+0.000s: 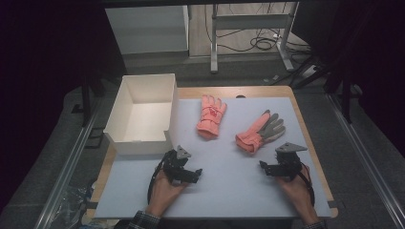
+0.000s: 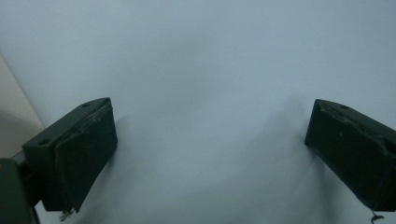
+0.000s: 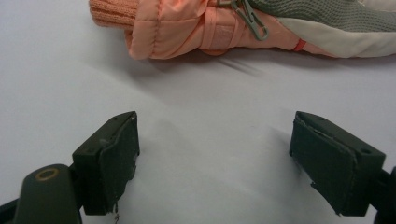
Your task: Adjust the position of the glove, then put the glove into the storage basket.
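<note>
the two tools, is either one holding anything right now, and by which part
Nothing is held. The left tool and the right tool both stand open over the bare white mat; the nearer pink glove lies untouched beyond the right one.

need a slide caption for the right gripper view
Right gripper, jaws open over the white table cover, facing the cuff end of a pink and grey glove lying just ahead.

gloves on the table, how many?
2. One orange glove lies beside the white box; the other orange-and-grey glove lies just ahead of the right claw.
</note>
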Demonstrator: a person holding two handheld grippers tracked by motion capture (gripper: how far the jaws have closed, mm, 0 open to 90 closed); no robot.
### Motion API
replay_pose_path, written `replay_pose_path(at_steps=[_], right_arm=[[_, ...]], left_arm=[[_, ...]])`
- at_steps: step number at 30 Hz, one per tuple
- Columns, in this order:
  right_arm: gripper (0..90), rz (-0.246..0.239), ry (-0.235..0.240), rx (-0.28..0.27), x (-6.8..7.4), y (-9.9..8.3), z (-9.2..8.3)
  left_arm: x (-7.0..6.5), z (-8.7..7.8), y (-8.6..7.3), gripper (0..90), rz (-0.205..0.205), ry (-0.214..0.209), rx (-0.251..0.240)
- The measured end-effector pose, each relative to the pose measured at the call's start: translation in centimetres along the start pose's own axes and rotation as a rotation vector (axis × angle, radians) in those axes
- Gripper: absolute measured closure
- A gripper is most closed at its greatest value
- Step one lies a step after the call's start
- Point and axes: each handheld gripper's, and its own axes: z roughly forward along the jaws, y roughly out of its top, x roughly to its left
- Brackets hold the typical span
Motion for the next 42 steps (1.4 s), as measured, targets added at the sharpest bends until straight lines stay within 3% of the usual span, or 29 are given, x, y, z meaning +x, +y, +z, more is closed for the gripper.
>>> replay_pose_path(at_steps=[8, 18, 24, 31, 42], right_arm=[[11.4, 0.010, -0.024, 0.011, 0.0, 0.1, 0.1], [11.0, 0.013, -0.021, 0.019, -0.1, 0.1, 0.1], [17.5, 0.009, -0.004, 0.028, -0.4, 0.3, -0.3], [19.1, 0.068, 0.024, 0.026, -1.2, 0.9, -0.7], [32.9, 0.100, 0.034, -0.035, -3.0, 4.0, -1.5]], left_arm=[[0.0, 0.0, 0.0, 2.1, 0.007, 0.001, 0.005], [0.0, 0.0, 0.0, 2.2, 0.007, 0.001, 0.005], [0.0, 0.0, 0.0, 2.2, 0.007, 0.001, 0.005], [0.0, 0.0, 0.0, 2.2, 0.007, 0.001, 0.005], [0.0, 0.0, 0.0, 2.2, 0.006, 0.001, 0.005]])
